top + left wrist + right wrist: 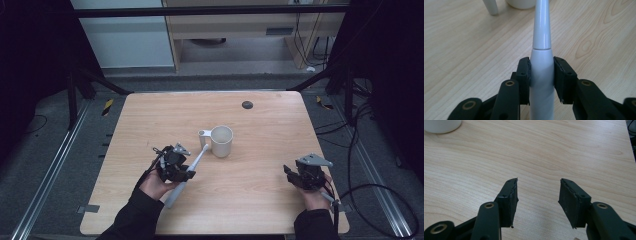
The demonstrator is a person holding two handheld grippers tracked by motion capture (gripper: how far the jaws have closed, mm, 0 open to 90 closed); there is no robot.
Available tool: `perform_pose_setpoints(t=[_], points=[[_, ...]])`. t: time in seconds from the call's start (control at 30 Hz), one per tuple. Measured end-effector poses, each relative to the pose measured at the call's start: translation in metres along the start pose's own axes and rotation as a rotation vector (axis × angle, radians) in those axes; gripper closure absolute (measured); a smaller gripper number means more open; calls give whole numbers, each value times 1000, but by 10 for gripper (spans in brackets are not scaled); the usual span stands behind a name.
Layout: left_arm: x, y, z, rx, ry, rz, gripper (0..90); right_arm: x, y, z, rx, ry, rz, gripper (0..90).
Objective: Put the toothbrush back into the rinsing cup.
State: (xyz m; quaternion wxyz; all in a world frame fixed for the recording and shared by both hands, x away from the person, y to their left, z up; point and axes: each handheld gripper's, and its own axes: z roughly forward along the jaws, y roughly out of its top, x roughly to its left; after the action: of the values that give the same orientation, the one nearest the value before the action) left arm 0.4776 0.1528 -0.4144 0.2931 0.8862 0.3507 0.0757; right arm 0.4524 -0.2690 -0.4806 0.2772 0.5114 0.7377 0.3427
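Your left gripper (541, 72) is clamped on the electric toothbrush (541, 50) handle, near the table's (260, 200) front-left, head aimed at the white mug (221, 141). Keep it steady, tip it upright over the rim. Your right gripper (537, 195) waits open, holding nothing.

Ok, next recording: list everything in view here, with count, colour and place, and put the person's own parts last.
Table: one, light wood, centre of the high view.
Mug: one, white, upright mid-table, handle toward the left.
Electric toothbrush: one, white, clamped in the left gripper, head pointing toward the mug.
Round disc: one, dark, near the table's far edge.
Cables: several, black, on the floor at the right.
Cabinet: one, pale wood, behind the table.
Left gripper: one, black, fingers pressed on the toothbrush body.
Right gripper: one, black, open over bare table near the right edge.
Sleeves: two, black, at the bottom edge.
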Motion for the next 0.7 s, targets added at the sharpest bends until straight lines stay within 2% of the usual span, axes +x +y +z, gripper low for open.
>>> perform_pose_setpoints(t=[0.13,0.27,0.37,0.4,0.7], points=[[0,1,-14,-53,7,0,670,0,0,0,-5,-4,-4,492],[2,3,-30,-134,21,-8,670,-1,0,-1,-7,-6,-1,489],[4,4,-38,-192,48,-8,670,-1,0,-1,-15,-11,-6,489],[6,5,-41,-225,61,-9,670,-1,0,-2,-17,-10,-5,489],[11,18,-54,-369,138,-9,669,-2,0,-2,-20,-13,-1,490]])
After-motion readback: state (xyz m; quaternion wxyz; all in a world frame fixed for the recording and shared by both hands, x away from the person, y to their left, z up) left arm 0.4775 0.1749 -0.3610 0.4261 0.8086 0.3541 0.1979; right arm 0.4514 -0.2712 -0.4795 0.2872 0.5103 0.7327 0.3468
